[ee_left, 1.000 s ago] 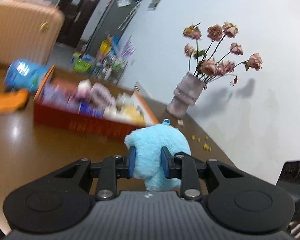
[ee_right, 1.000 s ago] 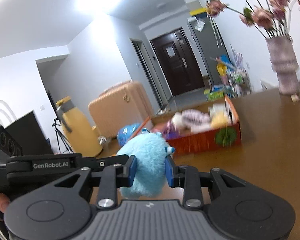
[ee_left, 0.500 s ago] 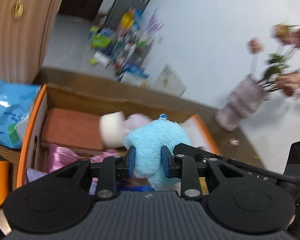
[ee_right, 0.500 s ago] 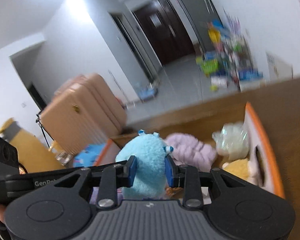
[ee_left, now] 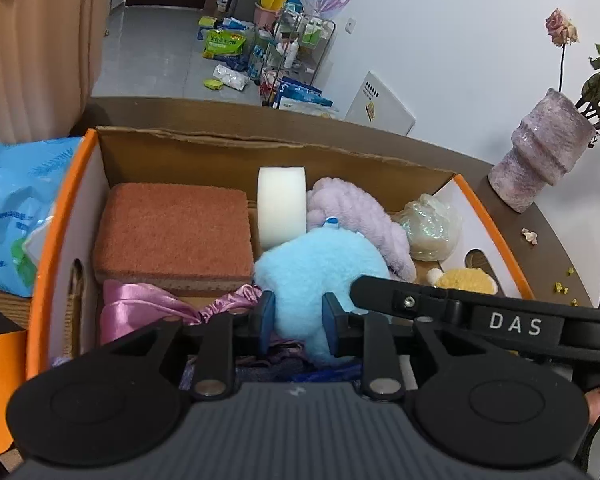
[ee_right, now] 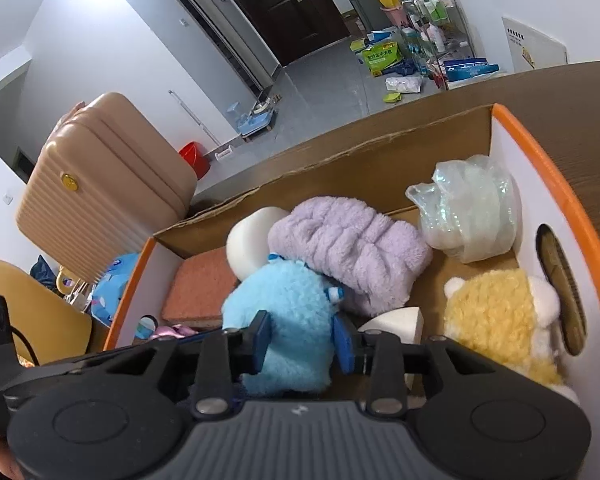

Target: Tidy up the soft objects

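You've got the blue plush [ee_left: 316, 268] over the cardboard box [ee_left: 260, 148], both grippers clamped on it: left gripper [ee_left: 298, 322] and right gripper [ee_right: 303, 345] each pinch its lower end. The box already holds an orange sponge [ee_left: 172, 232], white foam roll [ee_left: 281, 208], lilac towel [ee_right: 348, 248], yellow plush [ee_right: 500, 316] and clear bag [ee_right: 472, 216]. What's left, likely: lower and release. The plush's long axis runs toward the box's far wall, eyed end pointing away from you.

Fluffy light-blue plush toy [ee_left: 320, 276] [ee_right: 288, 312] is sitting upright over the orange-rimmed cardboard box [ee_left: 66, 184] [ee_right: 540, 152], leaning against the lilac fleece bundle [ee_left: 360, 216] [ee_right: 348, 240], white foam roll [ee_left: 281, 200] standing behind.
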Demonstrator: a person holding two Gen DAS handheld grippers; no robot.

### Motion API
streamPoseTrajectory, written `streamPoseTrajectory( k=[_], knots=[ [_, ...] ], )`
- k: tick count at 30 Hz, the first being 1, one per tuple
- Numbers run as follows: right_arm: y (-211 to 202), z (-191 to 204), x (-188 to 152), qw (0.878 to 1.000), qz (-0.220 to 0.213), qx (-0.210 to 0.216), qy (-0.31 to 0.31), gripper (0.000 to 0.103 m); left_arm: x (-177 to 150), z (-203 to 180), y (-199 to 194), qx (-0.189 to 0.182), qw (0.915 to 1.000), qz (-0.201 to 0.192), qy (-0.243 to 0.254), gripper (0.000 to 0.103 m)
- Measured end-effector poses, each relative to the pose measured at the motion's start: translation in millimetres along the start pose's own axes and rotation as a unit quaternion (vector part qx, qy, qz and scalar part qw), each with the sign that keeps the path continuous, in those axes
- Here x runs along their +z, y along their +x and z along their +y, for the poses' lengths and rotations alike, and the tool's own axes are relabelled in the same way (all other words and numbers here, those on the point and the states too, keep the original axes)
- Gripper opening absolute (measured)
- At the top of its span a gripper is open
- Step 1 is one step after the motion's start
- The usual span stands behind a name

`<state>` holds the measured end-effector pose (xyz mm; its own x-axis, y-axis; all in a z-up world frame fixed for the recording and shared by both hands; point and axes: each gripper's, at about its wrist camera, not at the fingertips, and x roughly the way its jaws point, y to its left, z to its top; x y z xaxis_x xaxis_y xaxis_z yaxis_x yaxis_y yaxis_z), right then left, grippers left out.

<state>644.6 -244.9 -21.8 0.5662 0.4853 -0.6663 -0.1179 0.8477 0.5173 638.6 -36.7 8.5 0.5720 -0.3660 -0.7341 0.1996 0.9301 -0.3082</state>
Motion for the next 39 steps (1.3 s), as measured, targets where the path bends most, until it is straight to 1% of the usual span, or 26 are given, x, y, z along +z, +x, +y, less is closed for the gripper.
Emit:
streamPoseTrajectory(
  k=[2, 4, 6, 7, 10, 12, 13, 14, 15, 16, 17, 18, 19, 20, 21, 23, 24, 25, 28, 29, 33, 37, 39],
  knots=[
    [-15, 3, -1, 1.000, -0.009, -0.004, -0.008, 0.041, -3, -5, -20, 0.009, 0.9998, -0.018, 0.001, 0.034],
    [-37, 7, -3, 0.999, -0.030, -0.004, -0.022, 0.044, -6, -11, -42, 0.014, 0.9991, -0.038, 0.007, 0.035],
    [-61, 9, -6, 0.998, -0.046, -0.008, -0.029, 0.050, -10, -15, -65, 0.021, 0.9982, -0.055, 0.013, 0.035],
    [-73, 10, -8, 0.998, -0.050, -0.012, -0.034, 0.050, -12, -17, -76, 0.026, 0.9977, -0.061, 0.018, 0.035],
    [-109, 13, -17, 0.996, -0.067, -0.033, -0.056, 0.051, -28, -25, -112, 0.053, 0.9940, -0.088, 0.036, 0.038],
    [-137, 15, -25, 0.992, -0.084, -0.052, -0.075, 0.058, -41, -29, -133, 0.071, 0.9908, -0.106, 0.045, 0.038],
    [-151, 18, -31, 0.989, -0.095, -0.068, -0.090, 0.059, -49, -30, -143, 0.078, 0.9892, -0.113, 0.050, 0.041],
    [-163, 19, -36, 0.986, -0.104, -0.080, -0.105, 0.060, -58, -32, -152, 0.086, 0.9874, -0.121, 0.055, 0.046],
    [-175, 22, -45, 0.981, -0.116, -0.093, -0.123, 0.063, -69, -35, -163, 0.095, 0.9840, -0.139, 0.059, 0.051],
    [-184, 23, -53, 0.977, -0.124, -0.102, -0.137, 0.066, -79, -38, -170, 0.103, 0.9801, -0.158, 0.062, 0.064],
    [-194, 24, -63, 0.973, -0.134, -0.110, -0.150, 0.071, -90, -41, -178, 0.115, 0.9734, -0.186, 0.068, 0.078],
    [-201, 25, -71, 0.970, -0.144, -0.112, -0.160, 0.076, -105, -45, -187, 0.132, 0.9622, -0.225, 0.078, 0.082],
    [-209, 25, -82, 0.965, -0.163, -0.112, -0.174, 0.080, -115, -48, -193, 0.144, 0.9527, -0.253, 0.087, 0.087],
    [-215, 26, -93, 0.958, -0.184, -0.112, -0.187, 0.088, -126, -52, -198, 0.154, 0.9443, -0.275, 0.095, 0.089],
    [-220, 26, -104, 0.950, -0.209, -0.116, -0.198, 0.094, -136, -54, -202, 0.155, 0.9396, -0.288, 0.101, 0.089],
    [-227, 26, -126, 0.932, -0.257, -0.134, -0.218, 0.096, -149, -57, -209, 0.148, 0.9373, -0.300, 0.098, 0.089],
    [-229, 25, -135, 0.926, -0.271, -0.142, -0.222, 0.096, -155, -58, -212, 0.145, 0.9357, -0.308, 0.092, 0.090],
    [-229, 25, -140, 0.925, -0.275, -0.145, -0.219, 0.096, -161, -59, -215, 0.142, 0.9345, -0.314, 0.089, 0.091],
    [-232, 21, -154, 0.932, -0.273, -0.132, -0.200, 0.096, -174, -66, -222, 0.144, 0.9293, -0.325, 0.099, 0.094],
    [-234, 21, -158, 0.931, -0.275, -0.131, -0.199, 0.096, -179, -67, -224, 0.146, 0.9283, -0.325, 0.105, 0.095],
    [-239, 27, -172, 0.924, -0.286, -0.139, -0.211, 0.096, -191, -72, -233, 0.142, 0.9281, -0.326, 0.112, 0.096],
    [-249, 36, -183, 0.922, -0.291, -0.134, -0.215, 0.097, -203, -72, -241, 0.137, 0.9282, -0.328, 0.110, 0.096],
    [-254, 41, -191, 0.920, -0.294, -0.136, -0.220, 0.099, -210, -71, -247, 0.133, 0.9290, -0.330, 0.103, 0.096]
  ],
)
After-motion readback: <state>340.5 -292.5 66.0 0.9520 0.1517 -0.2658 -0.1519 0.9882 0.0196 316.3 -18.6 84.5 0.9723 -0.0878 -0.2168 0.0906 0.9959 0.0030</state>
